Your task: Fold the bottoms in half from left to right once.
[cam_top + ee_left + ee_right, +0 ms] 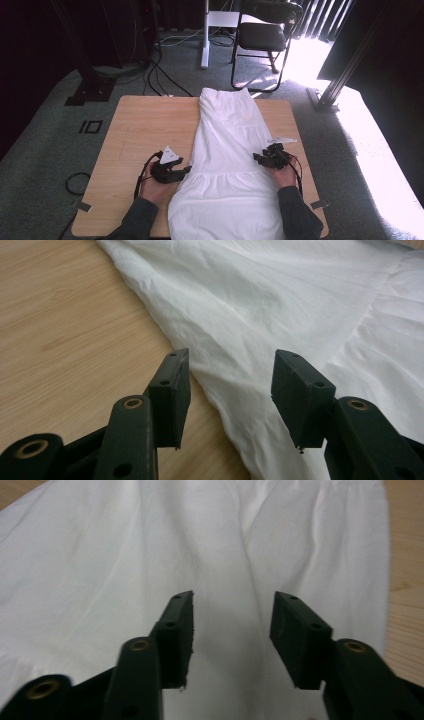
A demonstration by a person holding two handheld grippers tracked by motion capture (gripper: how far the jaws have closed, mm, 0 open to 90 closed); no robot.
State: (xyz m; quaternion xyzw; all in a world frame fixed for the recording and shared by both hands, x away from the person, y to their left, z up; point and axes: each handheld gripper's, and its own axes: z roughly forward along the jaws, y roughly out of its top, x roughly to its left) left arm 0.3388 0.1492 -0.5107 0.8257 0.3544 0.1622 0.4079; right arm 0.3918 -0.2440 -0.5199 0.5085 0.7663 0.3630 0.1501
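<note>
Both claws stand apart with nothing between the pads. Left claw [227, 400] hangs over the left edge of the white dress [280, 305], where cloth meets bare wood; I see my right claw [230, 640] over the cloth itself. Farther out, the dress lies flat lengthwise down the middle of the tabletop [145, 125], hem nearest me, my hands at either side of it.
</note>
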